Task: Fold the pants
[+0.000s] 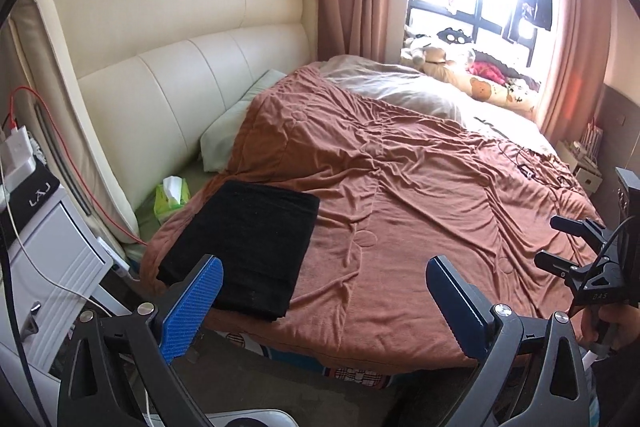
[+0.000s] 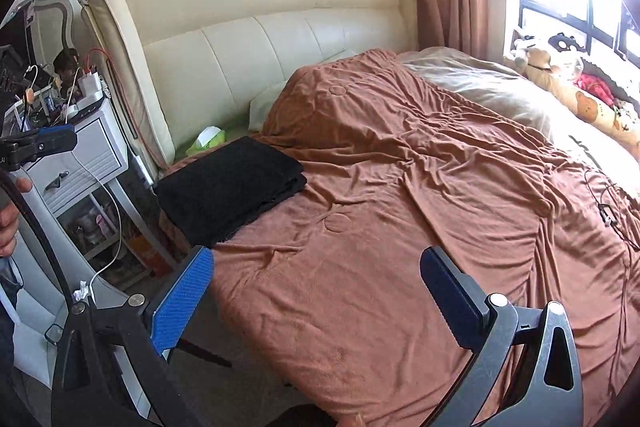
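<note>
- While both tools hung above the near edge of the bed, the pair of black fabric pants point(image 1: 244, 247) lay already folded into a flat rectangular stack on the rust-brown wrinkled quilt point(image 1: 400, 187), at the corner nearest the cream padded headboard point(image 1: 168, 67).
- The left hand-held gripper point(image 1: 324, 295) stood with its blue-padded jaws spread wide and nothing between them.
- The right hand-held gripper point(image 2: 316, 291) was likewise wide open and empty, well apart from the pants.
- Judging by its soft, layered edges, the stack would be light, limp and prone to slumping or unfolding if lifted by one corner.
- A safer hold would probably pinch all layers together along the thick folded edge, one gripper at each end.
- A green tissue box point(image 1: 172, 197) sat just beyond the pants, near the headboard.
</note>
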Motion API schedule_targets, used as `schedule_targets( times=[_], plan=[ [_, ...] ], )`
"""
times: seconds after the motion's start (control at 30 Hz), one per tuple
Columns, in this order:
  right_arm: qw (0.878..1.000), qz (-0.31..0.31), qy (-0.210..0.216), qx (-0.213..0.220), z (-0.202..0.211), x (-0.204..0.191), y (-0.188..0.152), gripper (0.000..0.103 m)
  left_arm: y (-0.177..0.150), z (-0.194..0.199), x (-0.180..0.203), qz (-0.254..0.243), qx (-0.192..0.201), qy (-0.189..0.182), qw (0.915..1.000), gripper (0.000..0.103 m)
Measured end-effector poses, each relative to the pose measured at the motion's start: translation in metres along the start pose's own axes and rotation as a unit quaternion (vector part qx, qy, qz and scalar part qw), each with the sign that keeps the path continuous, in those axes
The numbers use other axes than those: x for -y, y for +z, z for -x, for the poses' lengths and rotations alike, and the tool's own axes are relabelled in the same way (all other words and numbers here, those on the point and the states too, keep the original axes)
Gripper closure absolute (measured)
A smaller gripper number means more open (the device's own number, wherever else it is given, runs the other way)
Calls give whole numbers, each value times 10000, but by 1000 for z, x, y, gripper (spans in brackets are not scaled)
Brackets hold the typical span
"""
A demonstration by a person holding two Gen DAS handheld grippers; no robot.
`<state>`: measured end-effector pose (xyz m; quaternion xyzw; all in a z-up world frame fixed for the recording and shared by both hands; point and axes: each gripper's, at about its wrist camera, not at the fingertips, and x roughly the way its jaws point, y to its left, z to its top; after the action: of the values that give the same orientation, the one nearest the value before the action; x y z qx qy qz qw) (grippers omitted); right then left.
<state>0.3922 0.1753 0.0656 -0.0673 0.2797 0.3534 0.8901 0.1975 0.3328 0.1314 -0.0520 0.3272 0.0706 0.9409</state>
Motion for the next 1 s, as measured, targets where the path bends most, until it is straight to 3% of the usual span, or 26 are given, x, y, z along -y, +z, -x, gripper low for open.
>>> schedule_targets(
  times=[0.4,1.0],
  plan=[
    [9987,-120,-383,316,85,5,-33,0,-34,34,64,-321,177,-251,9990,1],
    [9960,-351,-676,458,176,31,-95,0,-88,78,157,-515,624,-426,9958,1]
  ],
)
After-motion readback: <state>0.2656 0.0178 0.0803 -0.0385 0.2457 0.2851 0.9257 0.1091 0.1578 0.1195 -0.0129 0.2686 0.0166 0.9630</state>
